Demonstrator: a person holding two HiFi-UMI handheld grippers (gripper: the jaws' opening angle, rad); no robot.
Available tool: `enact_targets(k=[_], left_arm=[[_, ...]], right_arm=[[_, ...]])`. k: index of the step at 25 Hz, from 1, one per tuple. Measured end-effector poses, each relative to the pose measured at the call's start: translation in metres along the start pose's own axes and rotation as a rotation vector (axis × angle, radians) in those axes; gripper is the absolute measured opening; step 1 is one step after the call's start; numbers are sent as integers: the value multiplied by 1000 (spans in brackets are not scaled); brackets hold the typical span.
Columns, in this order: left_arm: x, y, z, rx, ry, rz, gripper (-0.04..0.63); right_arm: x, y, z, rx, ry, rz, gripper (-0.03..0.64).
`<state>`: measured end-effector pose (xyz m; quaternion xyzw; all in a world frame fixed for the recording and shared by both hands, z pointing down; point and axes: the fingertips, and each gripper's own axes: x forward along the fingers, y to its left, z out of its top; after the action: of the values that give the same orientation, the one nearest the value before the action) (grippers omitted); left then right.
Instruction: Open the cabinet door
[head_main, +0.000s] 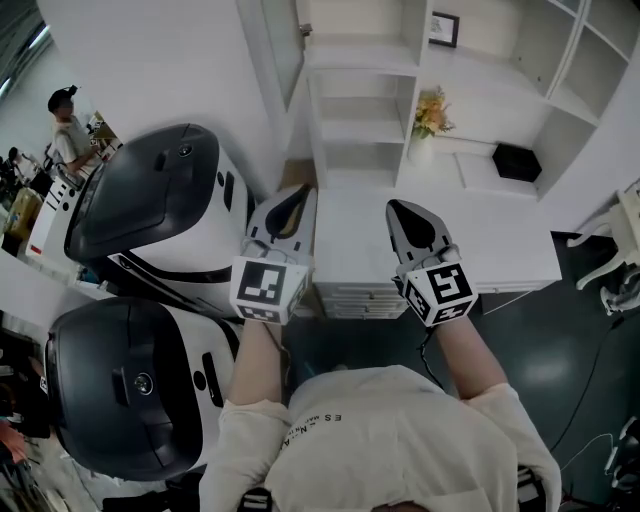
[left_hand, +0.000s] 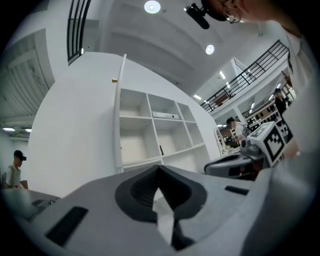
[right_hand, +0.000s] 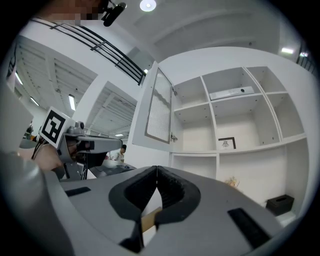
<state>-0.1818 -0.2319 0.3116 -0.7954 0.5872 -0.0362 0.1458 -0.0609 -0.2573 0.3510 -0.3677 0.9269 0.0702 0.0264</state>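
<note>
Bright, even indoor light fills all three views. In the left gripper view two round ceiling lights (left_hand: 152, 6) blow out to pure white; the right gripper view has another ceiling lamp (right_hand: 147, 5) at its top edge, and the cabinet door (right_hand: 157, 107) looks washed out. In the head view the white shelving (head_main: 365, 100) is nearly overexposed, with faint soft shadows in its compartments, while the dark floor (head_main: 560, 330) stays murky. Both gripper views are round fisheye pictures with black corners and bowed lines. The jaws nearest each lens are out of focus.
</note>
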Motion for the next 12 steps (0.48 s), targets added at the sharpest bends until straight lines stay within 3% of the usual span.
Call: enact_targets(k=[6, 12], left_arm=[[6, -24, -26, -91, 43, -61, 2], [9, -47, -34, -114, 53, -107, 2]], right_arm=[[-10, -13, -10, 12, 17, 1, 15], [-21, -18, -3, -7, -39, 7, 14]])
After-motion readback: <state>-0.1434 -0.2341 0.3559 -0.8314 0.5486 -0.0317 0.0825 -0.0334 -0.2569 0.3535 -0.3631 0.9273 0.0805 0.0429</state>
